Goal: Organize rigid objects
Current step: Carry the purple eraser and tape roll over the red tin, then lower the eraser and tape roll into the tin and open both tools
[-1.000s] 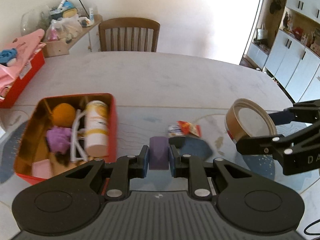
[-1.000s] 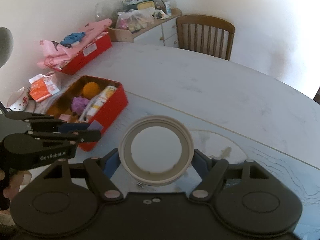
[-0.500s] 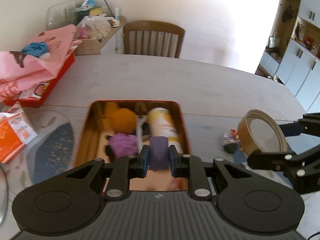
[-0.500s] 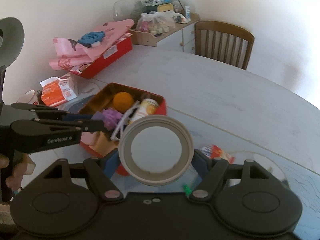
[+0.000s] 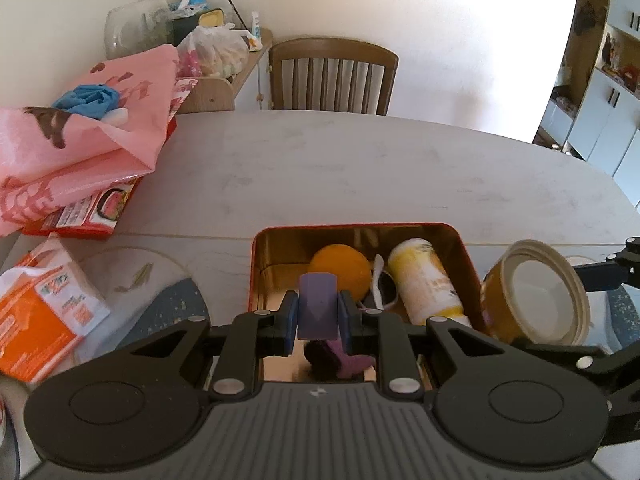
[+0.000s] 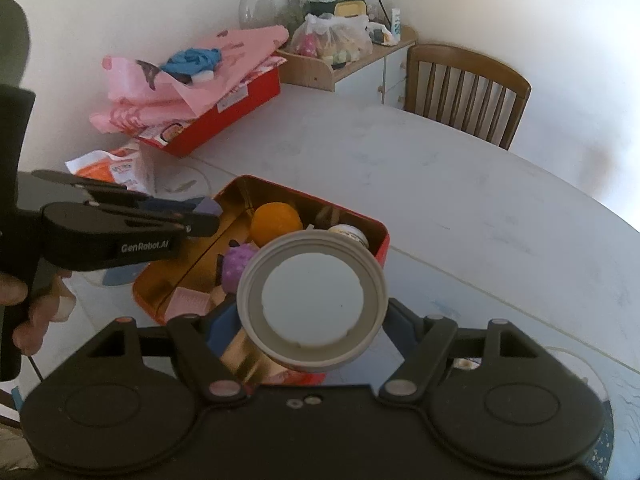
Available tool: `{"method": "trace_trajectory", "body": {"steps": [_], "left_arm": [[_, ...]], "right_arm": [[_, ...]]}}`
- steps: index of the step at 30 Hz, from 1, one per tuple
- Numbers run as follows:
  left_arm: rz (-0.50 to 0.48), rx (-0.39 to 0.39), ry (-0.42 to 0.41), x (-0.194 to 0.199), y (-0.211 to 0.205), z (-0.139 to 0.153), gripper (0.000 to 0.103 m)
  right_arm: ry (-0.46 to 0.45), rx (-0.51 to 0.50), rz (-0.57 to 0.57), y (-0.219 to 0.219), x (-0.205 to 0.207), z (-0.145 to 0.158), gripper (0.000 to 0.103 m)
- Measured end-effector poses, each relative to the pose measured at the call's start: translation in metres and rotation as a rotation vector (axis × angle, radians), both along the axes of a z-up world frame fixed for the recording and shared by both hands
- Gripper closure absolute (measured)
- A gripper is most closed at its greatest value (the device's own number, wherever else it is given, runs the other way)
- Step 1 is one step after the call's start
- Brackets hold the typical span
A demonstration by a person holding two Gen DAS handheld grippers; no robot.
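Observation:
My left gripper (image 5: 318, 312) is shut on a purple block (image 5: 318, 304) and holds it above the open red tin (image 5: 356, 227). The tin holds an orange ball (image 5: 340, 270), a yellow-white bottle (image 5: 426, 282), a purple fuzzy toy (image 5: 340, 358) and a white utensil. My right gripper (image 6: 312, 320) is shut on a round tan can with a white lid (image 6: 312, 300), held over the tin's right edge (image 6: 382, 236). The can also shows in the left wrist view (image 5: 536, 292). The left gripper with the block shows in the right wrist view (image 6: 200, 212).
A red box under pink bags (image 5: 80, 152) sits at the table's left. An orange-white packet (image 5: 36, 312) lies at the near left. A wooden chair (image 5: 332, 76) stands at the far side. A cluttered shelf (image 5: 216, 40) is behind.
Both grippers moved left: the purple block went from over the table to above the tin, and the can came over the tin's right side.

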State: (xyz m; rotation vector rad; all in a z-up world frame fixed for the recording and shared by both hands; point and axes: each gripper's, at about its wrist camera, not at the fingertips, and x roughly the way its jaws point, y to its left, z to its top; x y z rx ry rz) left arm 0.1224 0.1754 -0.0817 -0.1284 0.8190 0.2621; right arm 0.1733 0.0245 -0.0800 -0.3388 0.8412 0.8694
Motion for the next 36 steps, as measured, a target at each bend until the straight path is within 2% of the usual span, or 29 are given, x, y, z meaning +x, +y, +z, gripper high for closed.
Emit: {"method": "trace_trajectory", "body": {"steps": [15,26,31,36], "left_arm": [[-0.045,0.08,0.069,0.042,0.018,-0.026,0.083],[-0.063,0.096,0.078,0.052,0.019,-0.031,0.083],[-0.05,0.107,0.086,0.056,0.021,-0.033,0.083],[-0.023,0.084,0.102,0.058,0.027,-0.034,0.083]], "right_arm": [[-0.023,-0.101,0.013,0.046,0.021,-0.027,0.028],[-0.124,-0.191,0.088,0.069,0.019,-0.042,0.028],[-0.136,-0.189,0.093,0.073,0.019,-0.044,0.028],[-0.131,-0.163,0.099,0.071,0.022,-0.04,0.026]]}}
